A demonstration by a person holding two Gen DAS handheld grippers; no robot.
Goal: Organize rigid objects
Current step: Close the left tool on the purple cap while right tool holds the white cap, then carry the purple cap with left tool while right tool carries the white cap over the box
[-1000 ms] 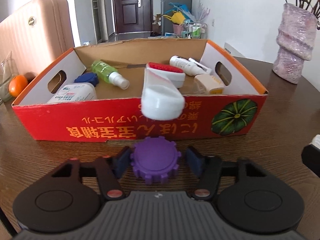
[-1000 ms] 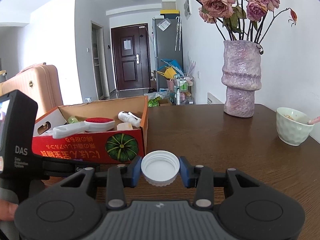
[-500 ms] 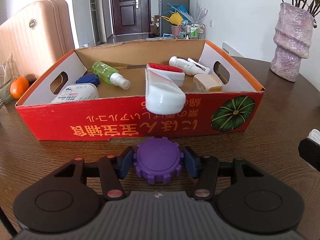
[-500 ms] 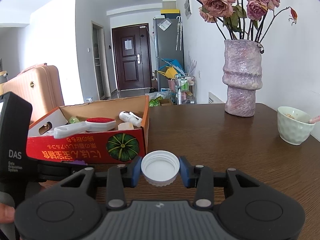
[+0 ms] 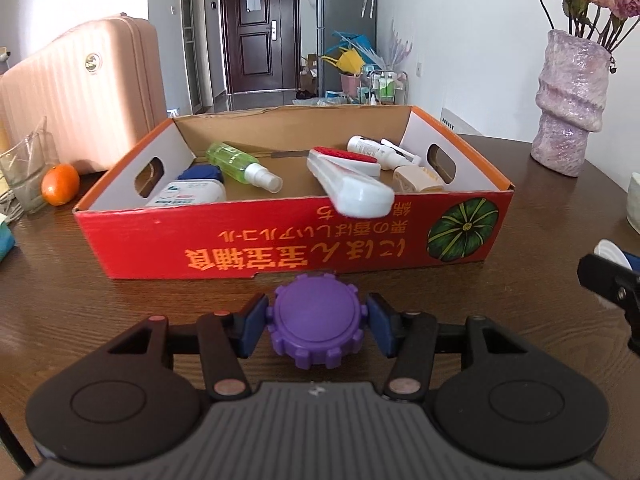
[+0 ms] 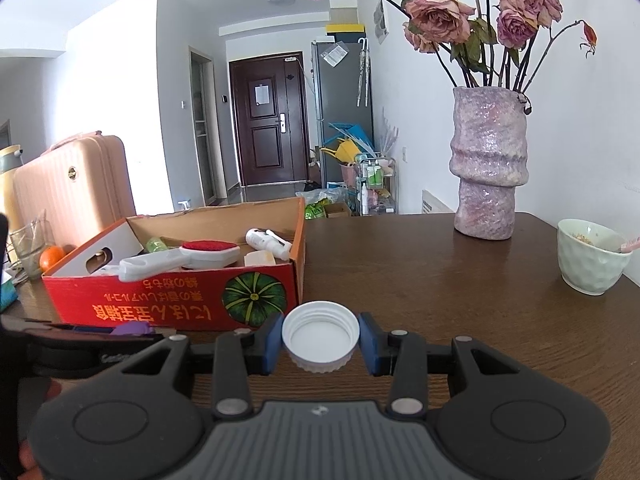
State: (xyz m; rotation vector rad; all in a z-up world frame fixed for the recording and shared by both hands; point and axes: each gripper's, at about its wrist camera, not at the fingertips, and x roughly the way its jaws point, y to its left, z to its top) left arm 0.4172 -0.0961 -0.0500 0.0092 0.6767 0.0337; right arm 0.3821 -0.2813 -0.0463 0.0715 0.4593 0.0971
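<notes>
My left gripper (image 5: 316,326) is shut on a purple toothed cap (image 5: 316,320), held just in front of the red cardboard box (image 5: 280,240). My right gripper (image 6: 320,342) is shut on a white screw cap (image 6: 320,332), open side up, to the right of the box (image 6: 160,304). In the box lie a white lint brush with a red pad (image 5: 348,188), a green spray bottle (image 5: 240,164), a white bottle (image 5: 372,148), a white jar (image 5: 188,194), a blue cap (image 5: 200,172) and a cream block (image 5: 416,178). The brush handle sticks out over the front wall.
A purple vase (image 6: 488,168) with dried roses stands at the back right of the brown table (image 6: 440,280). A pale green bowl (image 6: 592,256) sits at the right edge. An orange (image 5: 60,184) and a glass (image 5: 24,172) are left of the box. A pink suitcase (image 5: 88,96) stands behind.
My left gripper has drawn back and risen a little from the box with the purple cap. My right gripper holds its white cap nearly still.
</notes>
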